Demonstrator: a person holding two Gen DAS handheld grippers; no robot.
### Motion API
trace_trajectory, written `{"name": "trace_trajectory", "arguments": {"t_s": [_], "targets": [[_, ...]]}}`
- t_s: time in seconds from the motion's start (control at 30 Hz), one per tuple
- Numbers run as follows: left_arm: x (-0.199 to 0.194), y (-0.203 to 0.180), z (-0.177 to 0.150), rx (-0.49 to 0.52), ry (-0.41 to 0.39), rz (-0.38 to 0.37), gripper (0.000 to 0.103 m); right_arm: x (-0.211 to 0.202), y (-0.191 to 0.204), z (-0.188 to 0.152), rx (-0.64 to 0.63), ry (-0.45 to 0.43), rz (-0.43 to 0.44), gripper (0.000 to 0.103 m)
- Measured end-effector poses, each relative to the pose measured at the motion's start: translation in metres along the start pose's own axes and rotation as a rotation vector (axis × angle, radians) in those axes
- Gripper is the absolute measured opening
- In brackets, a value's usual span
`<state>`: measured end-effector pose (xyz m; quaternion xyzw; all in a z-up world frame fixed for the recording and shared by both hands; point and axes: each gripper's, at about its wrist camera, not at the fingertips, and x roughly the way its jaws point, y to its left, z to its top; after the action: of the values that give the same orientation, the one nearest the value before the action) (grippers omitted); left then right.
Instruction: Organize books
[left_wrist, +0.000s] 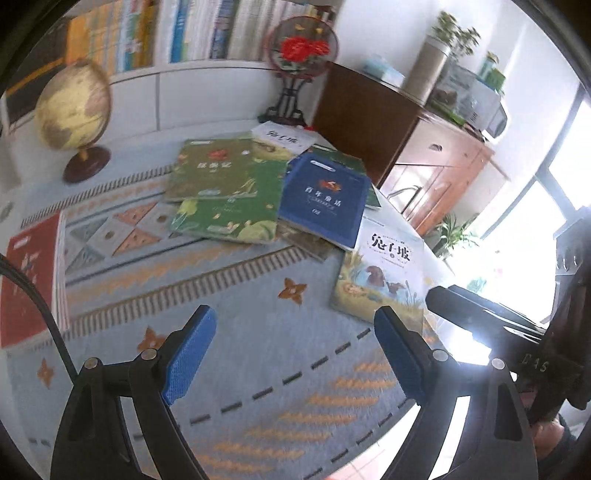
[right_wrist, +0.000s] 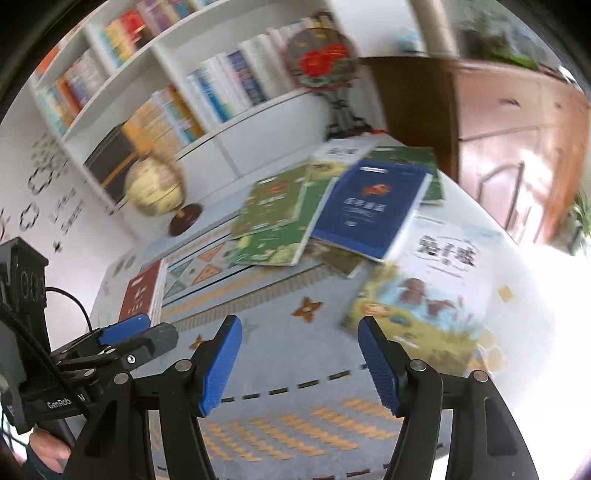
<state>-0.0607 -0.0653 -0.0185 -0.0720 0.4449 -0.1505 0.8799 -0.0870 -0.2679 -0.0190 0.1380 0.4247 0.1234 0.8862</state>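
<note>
Evidently a fresh pick is being set up: the left gripper (left_wrist: 295, 354) and right gripper (right_wrist: 299, 363) are held wide and empty above the patterned cloth (left_wrist: 258, 369). One red book (left_wrist: 29, 280) lies apart; the loose pile (left_wrist: 266, 192) waits beyond, where the near white-covered book (right_wrist: 424, 288) seems the likeliest target. Lower books are mostly covered, and blur leaves their titles unreadable.

Daylight floods in from the window (left_wrist: 561, 177) at the right, blowing both views out to white glare there. Motion blur smears the bookshelf (right_wrist: 177, 74) and cabinet (right_wrist: 517, 140), worse in the right wrist view. Fisheye curvature bends straight lines, and the corners are black.
</note>
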Motion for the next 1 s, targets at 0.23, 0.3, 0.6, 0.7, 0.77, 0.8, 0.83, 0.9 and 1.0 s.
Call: {"name": "trace_trajectory", "arguments": {"t_s": [0.23,0.3,0.6,0.7,0.77,0.8,0.83,0.9,1.0], "targets": [[0.039,0.019,0.038,0.038,0.013,0.067,0.087,0.025,-0.017,0.026,0.038,0.004,-0.055,0.064],[0.046,0.037,0.053,0.024,0.006,0.091,0.087,0.037,-0.012,0.040,0.023,-0.001,-0.046,0.064],[0.106,0.143,0.124,-0.061,0.021,0.131,0.087,0.147,0.023,0.117,-0.032,0.072,-0.044,0.064],[0.137,0.168,0.137,-0.095,0.060,0.111,0.086,0.186,0.025,0.132,-0.021,0.117,-0.039,0.064],[0.154,0.179,0.142,-0.114,0.081,0.099,0.086,0.206,0.027,0.139,-0.021,0.136,-0.051,0.064],[0.161,0.183,0.144,-0.120,0.092,0.092,0.086,0.215,0.028,0.143,-0.022,0.149,-0.056,0.064],[0.170,0.186,0.147,-0.123,0.101,0.087,0.086,0.222,0.028,0.144,-0.023,0.158,-0.056,0.064],[0.186,0.192,0.151,-0.132,0.115,0.084,0.086,0.238,0.029,0.149,-0.029,0.175,-0.052,0.064],[0.207,0.203,0.154,-0.169,0.138,0.062,0.085,0.262,0.032,0.156,-0.054,0.198,-0.058,0.064]]}}
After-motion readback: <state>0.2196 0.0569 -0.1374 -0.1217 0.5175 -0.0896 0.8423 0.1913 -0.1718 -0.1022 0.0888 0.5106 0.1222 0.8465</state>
